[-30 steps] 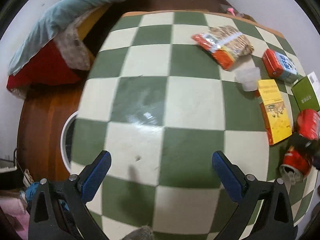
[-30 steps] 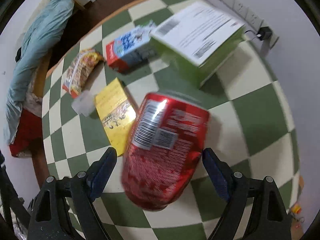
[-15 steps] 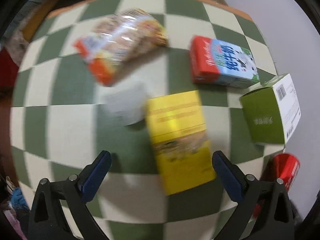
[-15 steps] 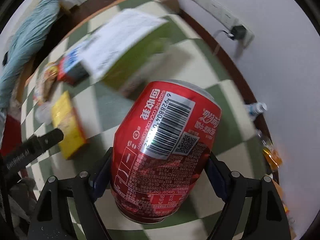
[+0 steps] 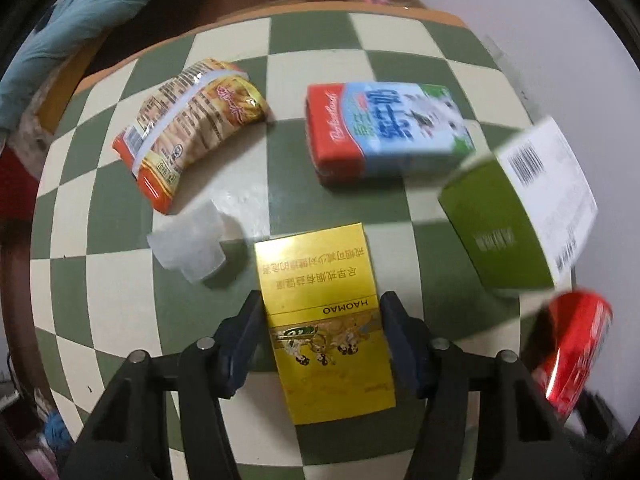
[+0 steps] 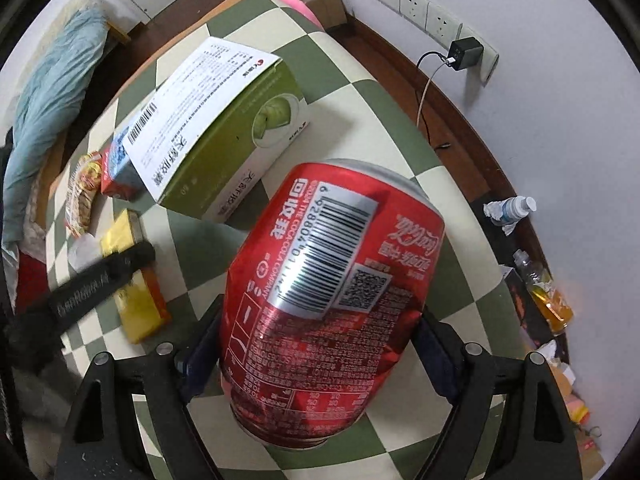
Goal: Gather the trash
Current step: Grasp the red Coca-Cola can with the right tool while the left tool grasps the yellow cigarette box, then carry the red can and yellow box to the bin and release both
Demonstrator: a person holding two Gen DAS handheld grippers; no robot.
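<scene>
My left gripper point(image 5: 322, 336) has closed around a flat yellow box point(image 5: 326, 320) lying on the green-and-cream checkered table point(image 5: 120, 272); both pads touch its long sides. My right gripper point(image 6: 316, 344) is shut on a dented red cola can point(image 6: 328, 296) and holds it above the table. The can also shows at the right edge of the left wrist view point(image 5: 576, 352). The left gripper's arm crosses the yellow box in the right wrist view point(image 6: 132, 300).
On the table lie a snack packet point(image 5: 188, 128), a clear plastic cup point(image 5: 190, 246), a red-and-blue milk carton point(image 5: 384, 128) and a green-and-white box point(image 5: 520, 208). A wall with sockets point(image 6: 424, 16) and bottles on the floor point(image 6: 540, 284) are to the right.
My left gripper swung from the bare table to the yellow box and closed onto it. My right gripper closed on the red can and lifted it off the table.
</scene>
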